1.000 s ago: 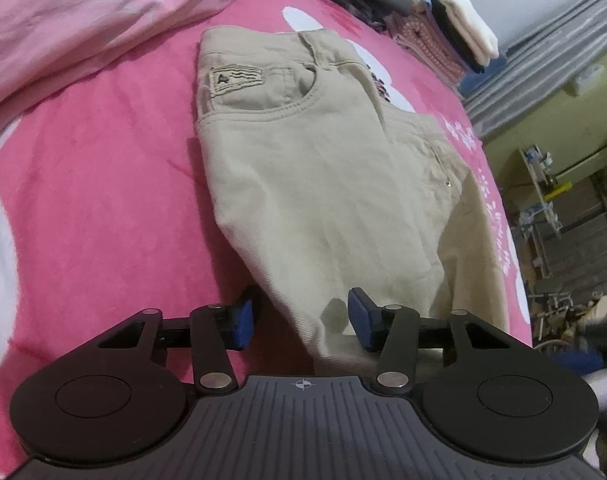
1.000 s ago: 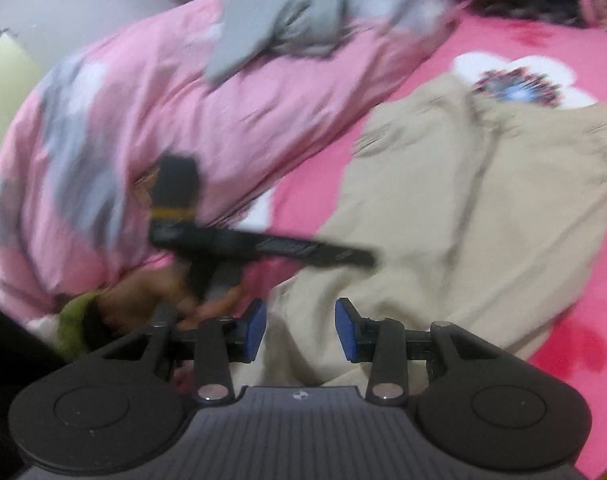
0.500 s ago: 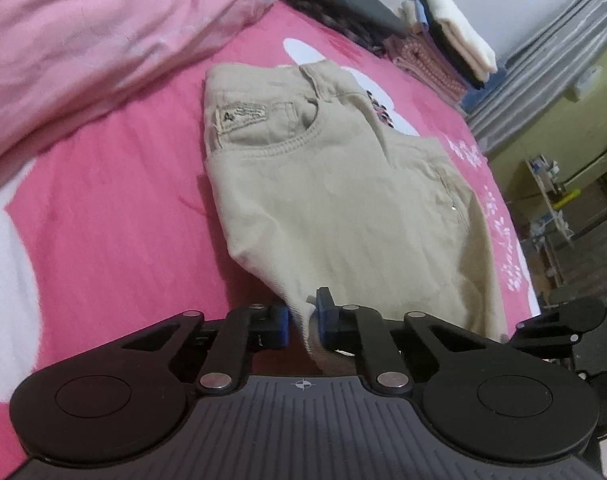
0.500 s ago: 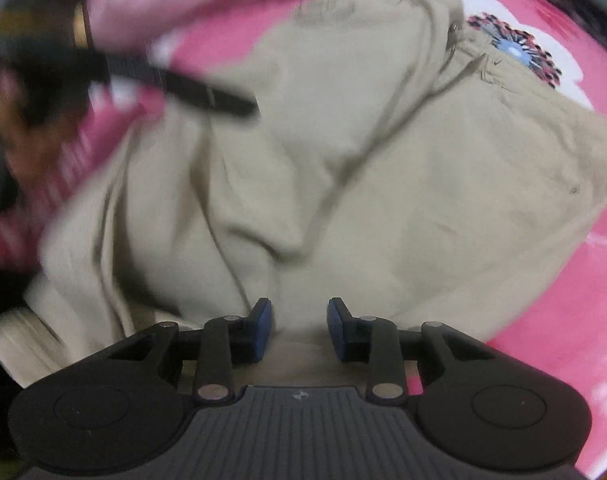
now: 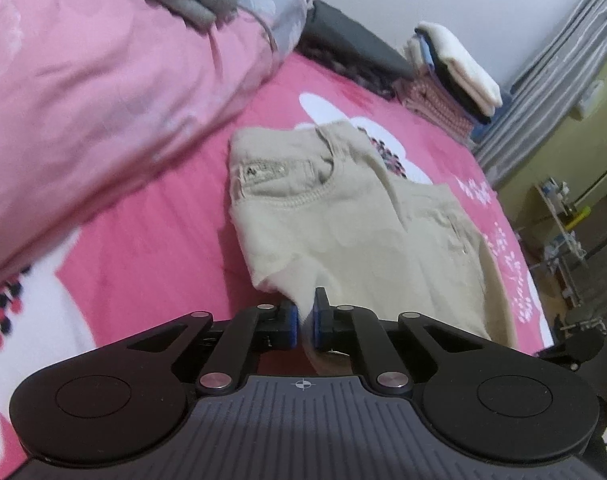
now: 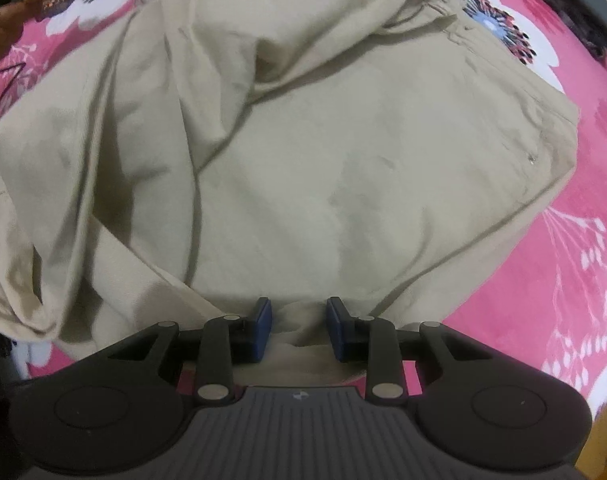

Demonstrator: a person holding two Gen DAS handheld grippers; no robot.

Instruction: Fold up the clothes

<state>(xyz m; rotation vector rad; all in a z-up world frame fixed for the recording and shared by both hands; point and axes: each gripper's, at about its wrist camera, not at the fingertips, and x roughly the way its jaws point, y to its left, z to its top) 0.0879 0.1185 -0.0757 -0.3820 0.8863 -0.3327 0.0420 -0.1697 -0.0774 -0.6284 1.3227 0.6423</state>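
Observation:
Beige trousers (image 5: 355,236) lie on the pink flowered bedsheet (image 5: 151,256), waistband and back-pocket label toward the far side. My left gripper (image 5: 303,326) is shut on a fold of the trousers' near edge, and the cloth rises into its blue pads. In the right wrist view the same trousers (image 6: 343,152) fill the frame, creased on the left. My right gripper (image 6: 299,328) is open, its blue pads either side of the trousers' near hem, with cloth lying between them. The other gripper's handle and a hand (image 6: 7,12) show at top left.
A bunched pink quilt (image 5: 95,92) with grey cloth on top lies to the left. Folded clothes (image 5: 451,72) are stacked at the bed's far end near grey curtains (image 5: 543,60). The bed's right edge drops to a cluttered floor (image 5: 563,240).
My left gripper closed from open onto the trousers' edge and lifted it. My right gripper moved in over the trousers to the hem, staying open.

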